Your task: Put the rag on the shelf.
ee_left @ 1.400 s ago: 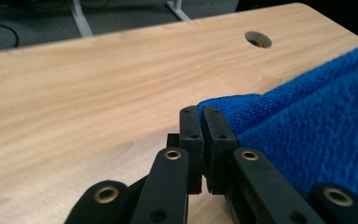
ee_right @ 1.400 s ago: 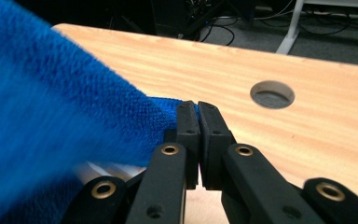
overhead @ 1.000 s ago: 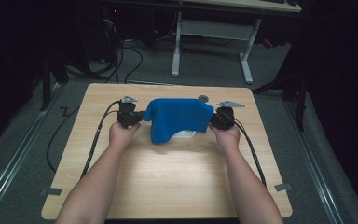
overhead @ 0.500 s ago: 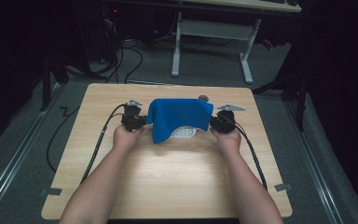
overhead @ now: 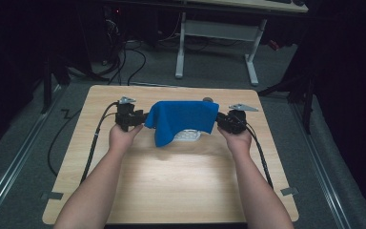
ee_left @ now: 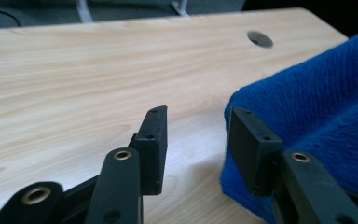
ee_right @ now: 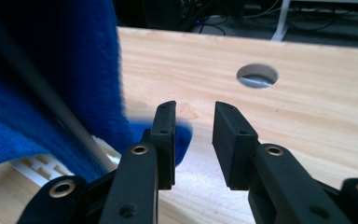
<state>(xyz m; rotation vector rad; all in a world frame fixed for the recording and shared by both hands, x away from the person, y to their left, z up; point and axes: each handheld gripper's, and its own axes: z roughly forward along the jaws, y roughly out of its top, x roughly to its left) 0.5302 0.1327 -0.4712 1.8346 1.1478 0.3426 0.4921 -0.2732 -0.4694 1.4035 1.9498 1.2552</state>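
Observation:
A blue fleece cloth (overhead: 183, 119) lies draped over a white slatted object (overhead: 187, 136) at the middle of the table. In the high view my left gripper (overhead: 143, 118) sits at the cloth's left edge and my right gripper (overhead: 220, 123) at its right edge. In the left gripper view the left gripper (ee_left: 196, 116) is open with nothing between its jaws, and the cloth (ee_left: 317, 102) presses against the outside of its right jaw. In the right gripper view the right gripper (ee_right: 195, 109) is open over bare wood, with the cloth (ee_right: 51, 70) hanging beside its left jaw above the white slats (ee_right: 30, 168).
The wooden table (overhead: 171, 186) has a round cable hole (overhead: 208, 99) just behind the cloth, and the same hole (ee_right: 257, 75) lies ahead of my right gripper. Cables trail from both grippers off the table. A desk frame (overhead: 217, 33) stands on the floor beyond.
The hands have barely moved. The cloth's front left corner now droops a little lower over the table.

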